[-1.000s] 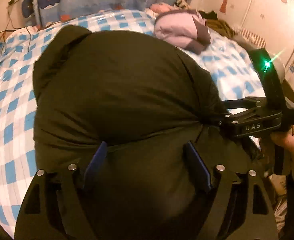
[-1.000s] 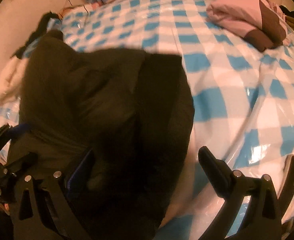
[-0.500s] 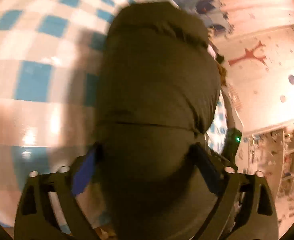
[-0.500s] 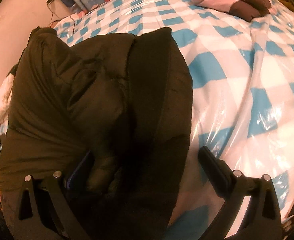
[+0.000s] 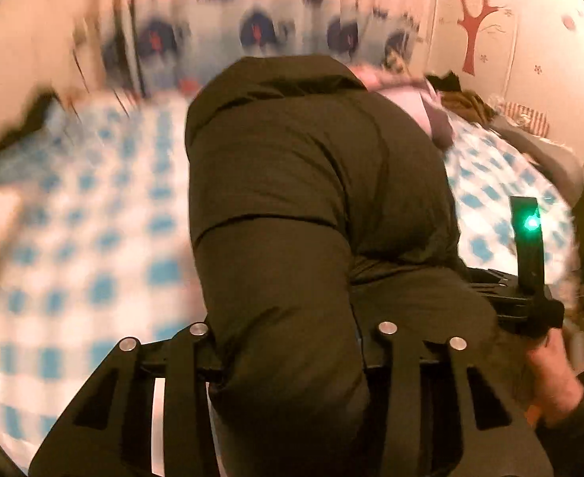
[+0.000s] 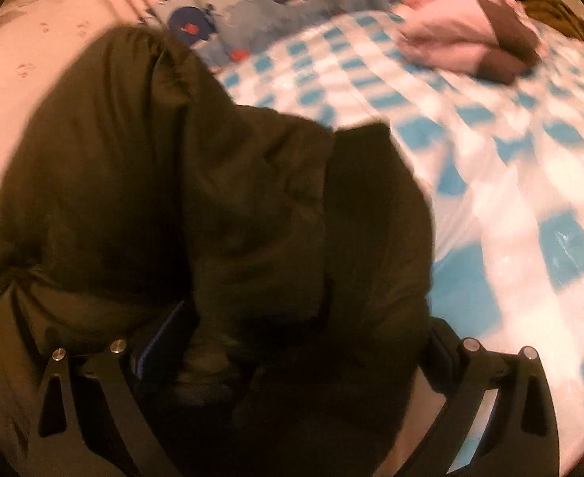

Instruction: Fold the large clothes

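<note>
Left gripper (image 5: 288, 342) clamped on puffy dark quilted jacket (image 5: 315, 183), checkered bed (image 5: 93, 238)

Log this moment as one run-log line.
phase: fold | left gripper: shut on dark olive padded jacket | right gripper: shut on jacket | surface: blue-and-white checked bed cover

The dark jacket (image 5: 315, 206) hides both fingertips of the left tool (image 5: 292, 342) and runs off the frame's bottom. The checkered bed (image 5: 93, 230) at left is motion-blurred.
</note>
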Demonstrator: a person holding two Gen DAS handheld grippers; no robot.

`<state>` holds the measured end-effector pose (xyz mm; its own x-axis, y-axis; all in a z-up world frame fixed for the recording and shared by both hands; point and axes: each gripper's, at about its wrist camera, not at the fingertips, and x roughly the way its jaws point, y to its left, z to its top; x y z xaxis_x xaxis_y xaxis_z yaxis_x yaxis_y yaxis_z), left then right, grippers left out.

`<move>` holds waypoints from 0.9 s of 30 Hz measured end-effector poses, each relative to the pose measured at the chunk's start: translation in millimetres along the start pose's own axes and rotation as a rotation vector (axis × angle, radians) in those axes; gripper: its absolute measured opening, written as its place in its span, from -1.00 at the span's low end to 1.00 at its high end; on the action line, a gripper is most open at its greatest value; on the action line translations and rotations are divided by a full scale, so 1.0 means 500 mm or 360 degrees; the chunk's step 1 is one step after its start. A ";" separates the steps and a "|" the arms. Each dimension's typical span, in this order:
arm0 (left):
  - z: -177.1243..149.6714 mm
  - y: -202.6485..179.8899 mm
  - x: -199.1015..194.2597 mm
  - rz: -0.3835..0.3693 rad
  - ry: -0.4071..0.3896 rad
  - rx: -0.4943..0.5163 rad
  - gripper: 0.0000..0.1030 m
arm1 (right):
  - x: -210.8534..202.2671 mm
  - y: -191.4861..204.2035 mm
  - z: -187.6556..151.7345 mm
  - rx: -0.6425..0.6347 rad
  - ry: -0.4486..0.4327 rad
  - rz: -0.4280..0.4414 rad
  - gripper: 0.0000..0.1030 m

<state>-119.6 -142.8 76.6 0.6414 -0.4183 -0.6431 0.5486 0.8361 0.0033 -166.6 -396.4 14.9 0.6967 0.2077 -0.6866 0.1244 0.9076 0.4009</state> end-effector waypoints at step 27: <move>-0.109 0.284 0.042 0.0325 0.0470 -0.0346 0.58 | 0.107 0.219 -0.018 -0.0422 0.0069 -0.0157 0.86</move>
<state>-57.6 -13.7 21.7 0.5268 -0.1427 -0.8379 0.2799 0.9600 0.0125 -121.8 -282.7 16.6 0.6586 0.1238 -0.7422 -0.0027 0.9868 0.1621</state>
